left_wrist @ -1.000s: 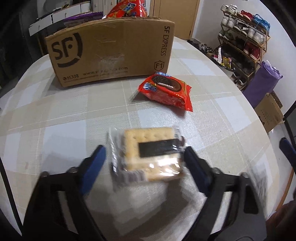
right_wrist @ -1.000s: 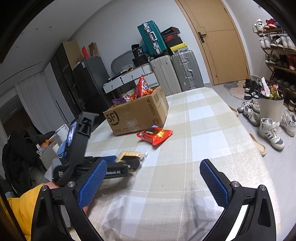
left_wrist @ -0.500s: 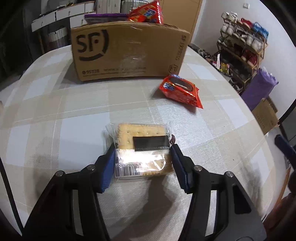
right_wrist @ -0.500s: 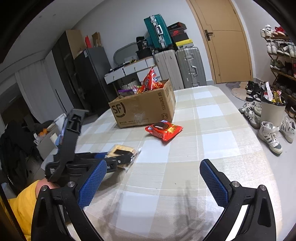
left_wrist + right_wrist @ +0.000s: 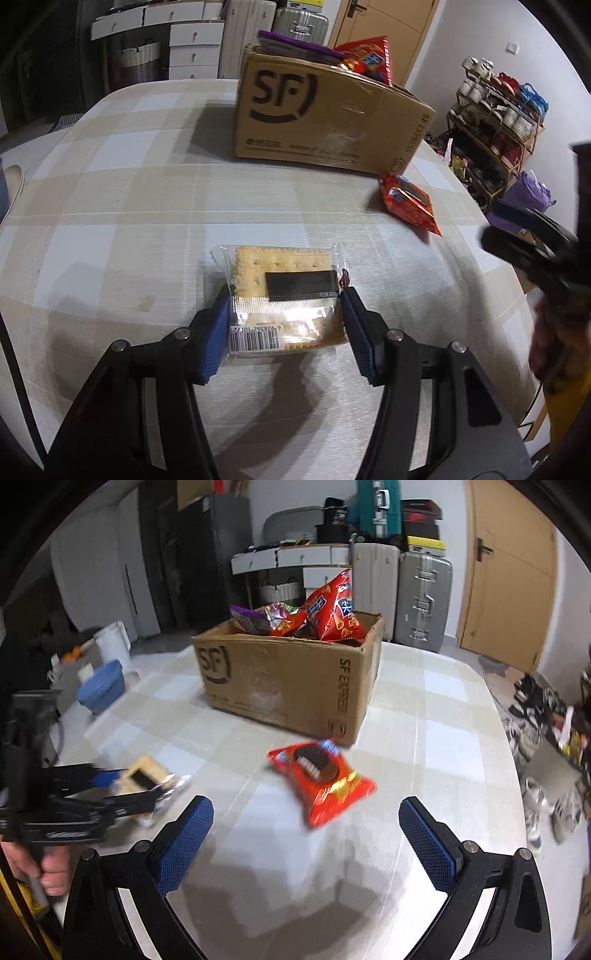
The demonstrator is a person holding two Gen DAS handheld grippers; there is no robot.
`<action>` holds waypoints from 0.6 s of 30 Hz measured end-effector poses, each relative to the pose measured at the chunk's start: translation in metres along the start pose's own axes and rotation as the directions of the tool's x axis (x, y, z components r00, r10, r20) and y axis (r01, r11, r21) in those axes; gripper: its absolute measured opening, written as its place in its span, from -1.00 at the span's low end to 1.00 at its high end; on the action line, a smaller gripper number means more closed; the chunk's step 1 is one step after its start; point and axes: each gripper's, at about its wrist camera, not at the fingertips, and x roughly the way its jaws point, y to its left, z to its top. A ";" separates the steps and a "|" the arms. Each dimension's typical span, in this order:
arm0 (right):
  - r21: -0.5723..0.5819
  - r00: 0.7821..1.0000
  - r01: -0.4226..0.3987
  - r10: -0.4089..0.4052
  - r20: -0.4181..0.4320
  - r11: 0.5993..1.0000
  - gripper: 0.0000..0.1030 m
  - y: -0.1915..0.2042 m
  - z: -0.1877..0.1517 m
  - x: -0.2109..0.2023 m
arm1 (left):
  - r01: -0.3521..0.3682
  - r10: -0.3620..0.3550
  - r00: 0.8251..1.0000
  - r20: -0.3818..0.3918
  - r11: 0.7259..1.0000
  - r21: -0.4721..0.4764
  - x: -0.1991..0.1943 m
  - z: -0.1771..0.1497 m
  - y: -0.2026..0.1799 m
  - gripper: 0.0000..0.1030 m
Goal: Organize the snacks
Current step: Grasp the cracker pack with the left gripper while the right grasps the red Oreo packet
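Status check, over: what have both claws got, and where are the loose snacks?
Left claw shut on cracker pack. Right claw open, empty, red cookie pack ahead. Cardboard box path unobstructed.

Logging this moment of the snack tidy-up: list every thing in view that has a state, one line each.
Left claw: shut on the cracker pack.
Right claw: open, empty.
Cracker pack: sealed, gripped at its sides.
Red cookie pack: sealed, lying flat on the table, untouched.
Cardboard box: open-topped, upright, snack bags sticking out.
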 end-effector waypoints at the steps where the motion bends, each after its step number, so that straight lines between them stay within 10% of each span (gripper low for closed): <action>1: -0.016 1.000 0.004 -0.004 -0.011 1.000 0.99 -0.002 0.005 0.010 | 0.003 -0.003 1.000 0.000 1.000 -0.007 -0.005 -0.005 0.006 0.06; 18: -0.056 0.977 -0.013 0.001 -0.211 0.998 0.96 -0.014 0.026 0.106 | 0.067 -0.067 0.998 0.004 0.997 -0.037 -0.010 -0.014 0.023 0.06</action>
